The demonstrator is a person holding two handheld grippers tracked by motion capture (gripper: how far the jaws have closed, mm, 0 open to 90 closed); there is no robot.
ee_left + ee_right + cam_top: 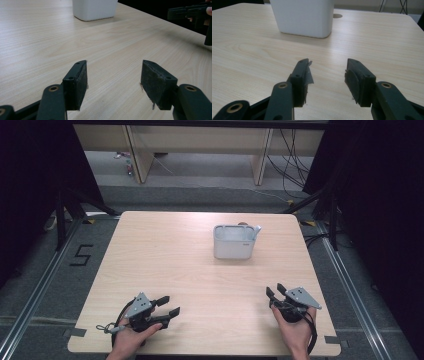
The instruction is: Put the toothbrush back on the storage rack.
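Nearest the camera, two hands came in over the front edge of the desk (200, 270), each one holding tongs. The left tongs (167, 306) stood wide apart, with only bare wood between the pads. The right tongs (276, 291) were also apart and held nothing. There was one white container (233, 242), standing well away towards the far side of the desk; a small mark on its front was perhaps a label, but too small to read. On the floor beside the desk, black tape formed a "5" (81, 255).
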